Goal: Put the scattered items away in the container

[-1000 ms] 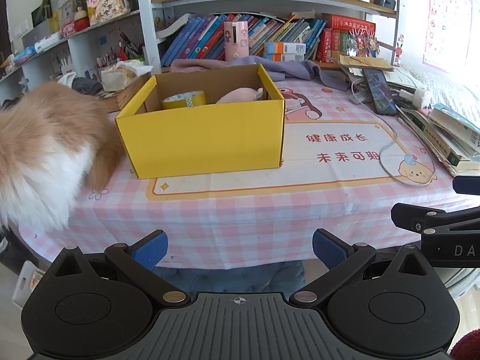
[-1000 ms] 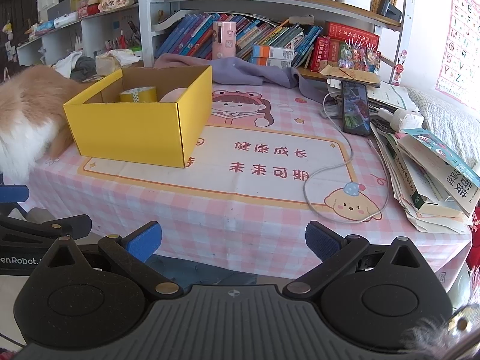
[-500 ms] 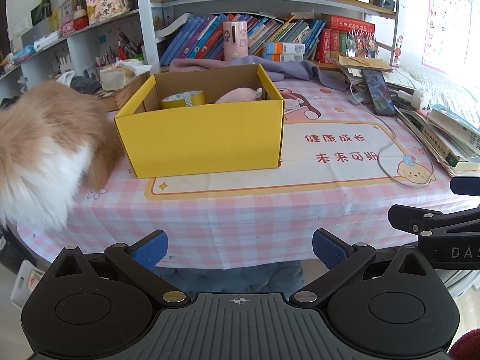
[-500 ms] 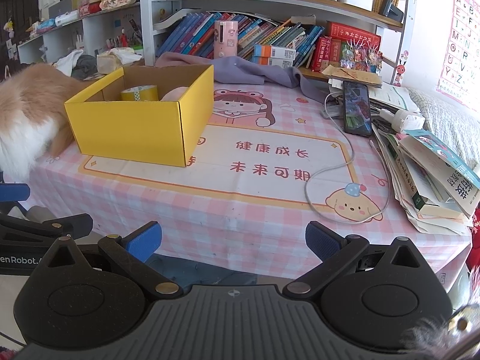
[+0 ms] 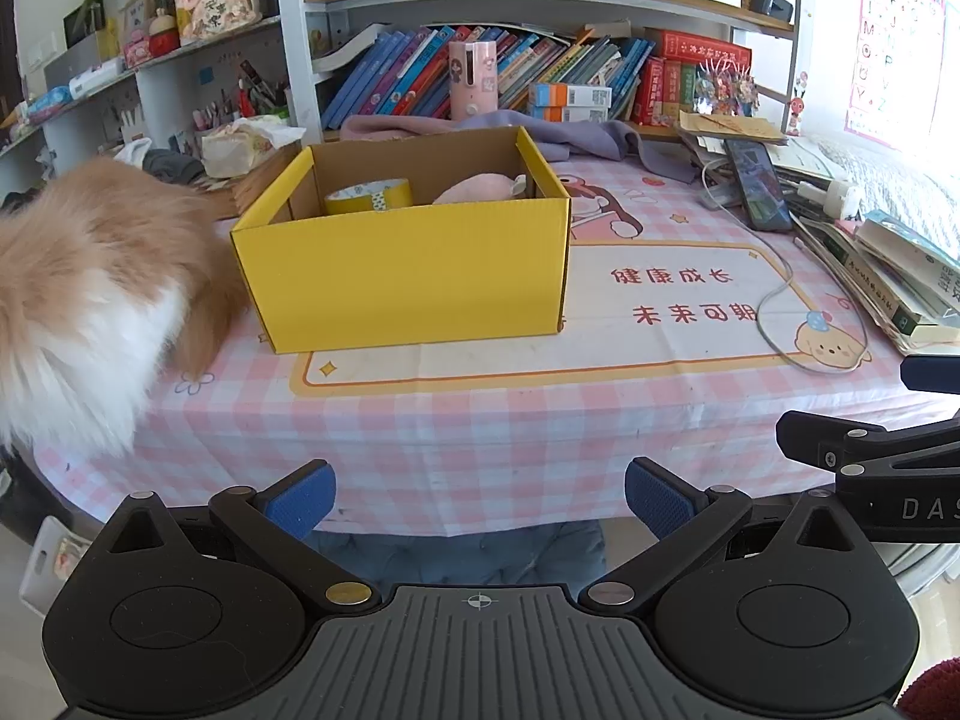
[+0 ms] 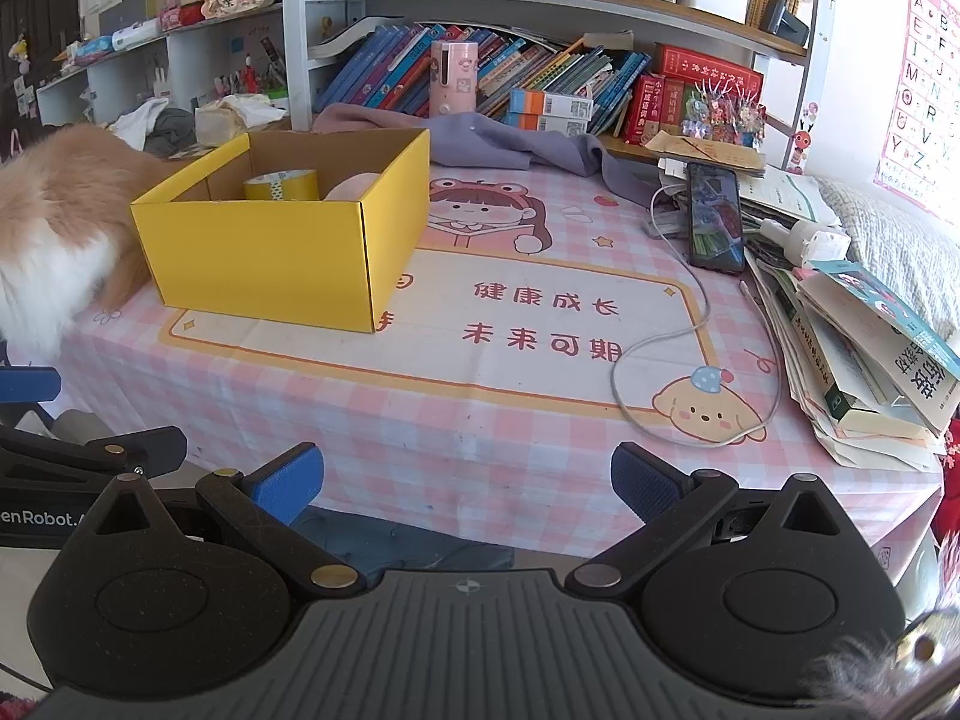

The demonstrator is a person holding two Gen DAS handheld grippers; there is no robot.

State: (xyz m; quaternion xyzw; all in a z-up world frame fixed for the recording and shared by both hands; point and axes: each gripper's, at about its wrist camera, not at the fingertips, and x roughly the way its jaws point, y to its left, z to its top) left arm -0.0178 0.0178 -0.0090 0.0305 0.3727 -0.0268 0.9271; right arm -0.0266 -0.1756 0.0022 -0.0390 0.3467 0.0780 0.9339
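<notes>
Both tools stand wide and empty — the left tool (image 5: 477,498) and the right tool (image 6: 465,483) hang at the bottom of their frames, off the near edge of the tabletop (image 6: 480,420). At centre left of the frame sits the yellow box (image 5: 408,276), with a tape roll (image 5: 369,197) and a soft pink item (image 5: 474,189) already inside. Nothing small lies loose on the pink cloth that I can see. What is left, by my guess, is the white cable (image 6: 660,354) and perhaps the phone (image 6: 714,216) at right. Limp cable will slither — pinch it at a bunched loop. Slick, fragile phone: grip across its long edges. A furry animal (image 5: 90,294) crowds the box's left side.
</notes>
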